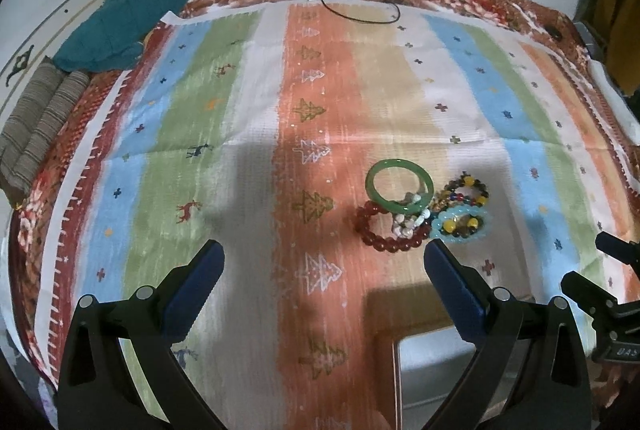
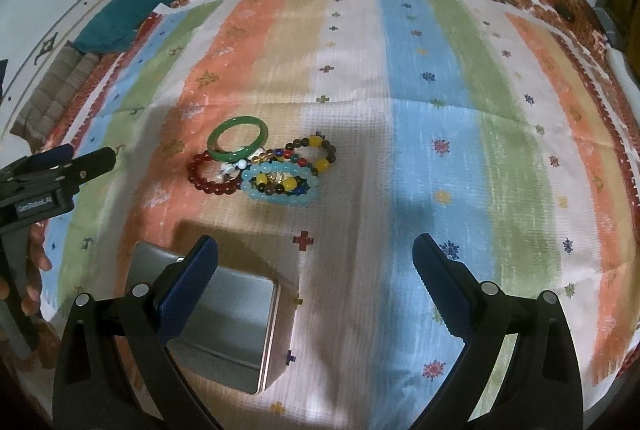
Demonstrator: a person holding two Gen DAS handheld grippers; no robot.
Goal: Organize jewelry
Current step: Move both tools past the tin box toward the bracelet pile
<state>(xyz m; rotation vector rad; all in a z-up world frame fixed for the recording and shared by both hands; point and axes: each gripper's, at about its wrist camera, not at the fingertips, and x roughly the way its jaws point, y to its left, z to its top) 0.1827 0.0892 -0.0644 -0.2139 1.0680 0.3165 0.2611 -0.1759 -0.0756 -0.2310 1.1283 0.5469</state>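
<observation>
Striped pastel cloth (image 1: 256, 134) under left wrist view, left gripper (image 1: 324, 250) released, rigid glossy green bangle (image 1: 399, 190) leaning on beaded pile, probably slippery, brittle; right wrist view: right gripper (image 2: 316, 250) released above open grey metal tin (image 2: 236, 314), stretchy red bead bracelet (image 2: 212, 176) easiest pinched across beads.

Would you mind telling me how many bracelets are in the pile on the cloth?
5 visible: green bangle farthest, red beads left, white beads beneath the bangle, multicoloured beads right, light-blue beads nearest. Others may be hidden underneath.
</observation>
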